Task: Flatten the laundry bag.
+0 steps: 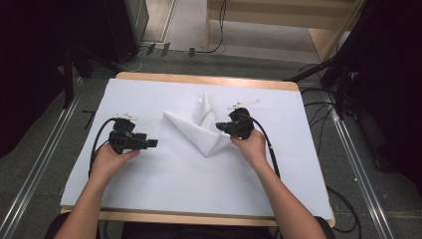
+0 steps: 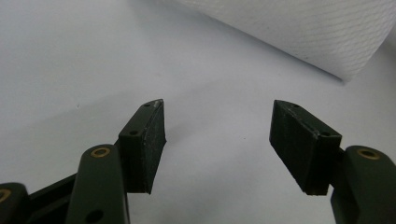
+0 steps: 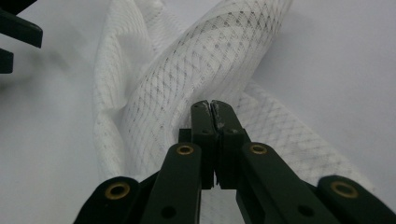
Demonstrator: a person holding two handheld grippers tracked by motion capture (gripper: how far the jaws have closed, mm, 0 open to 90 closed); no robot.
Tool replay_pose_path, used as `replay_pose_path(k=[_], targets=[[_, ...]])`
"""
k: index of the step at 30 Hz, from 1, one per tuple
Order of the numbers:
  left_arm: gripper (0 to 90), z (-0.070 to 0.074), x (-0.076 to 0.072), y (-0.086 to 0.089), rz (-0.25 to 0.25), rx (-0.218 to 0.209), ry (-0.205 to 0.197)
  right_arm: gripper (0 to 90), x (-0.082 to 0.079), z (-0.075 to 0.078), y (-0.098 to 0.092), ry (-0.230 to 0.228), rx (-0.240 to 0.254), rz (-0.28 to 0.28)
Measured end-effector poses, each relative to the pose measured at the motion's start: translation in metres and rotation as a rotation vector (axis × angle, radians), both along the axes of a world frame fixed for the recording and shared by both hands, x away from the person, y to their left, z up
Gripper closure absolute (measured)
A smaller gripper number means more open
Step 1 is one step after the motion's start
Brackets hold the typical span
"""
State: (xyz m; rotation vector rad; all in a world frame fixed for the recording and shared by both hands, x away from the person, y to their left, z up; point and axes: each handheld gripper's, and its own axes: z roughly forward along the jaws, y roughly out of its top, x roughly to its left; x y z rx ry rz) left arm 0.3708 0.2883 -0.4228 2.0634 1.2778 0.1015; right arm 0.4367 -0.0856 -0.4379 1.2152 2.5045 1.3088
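Right tool (image 3: 214,108) clamps one white cloth (image 1: 199,130); left tool (image 2: 217,140) gapes, two tools total.

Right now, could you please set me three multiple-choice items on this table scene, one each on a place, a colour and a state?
1. Where does the white mesh cloth lie on the table?
A. near the middle
B. at the near left corner
C. hanging off the far edge

2. What colour is the sheet covering the table?
A. green
B. white
C. black

3. How do the left gripper jaws stand?
A. clamped on the cloth
C. shut on nothing
B. open, with nothing between them

Answers:
1 A: the high view shows the cloth between the two grippers, mid-table.
2 B: the surface is white, with a wooden rim.
3 B: the left gripper view shows a wide gap over bare sheet; the right gripper is the one shut at the cloth.
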Motion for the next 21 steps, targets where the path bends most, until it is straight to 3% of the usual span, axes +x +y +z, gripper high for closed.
replay_pose_path(k=[21], targets=[[36.8, 0.005, 0.001, 0.022, 0.063, -0.004, -0.010, 89.9, -0.028, 0.014, 0.039, -0.041, 0.013, 0.130]])
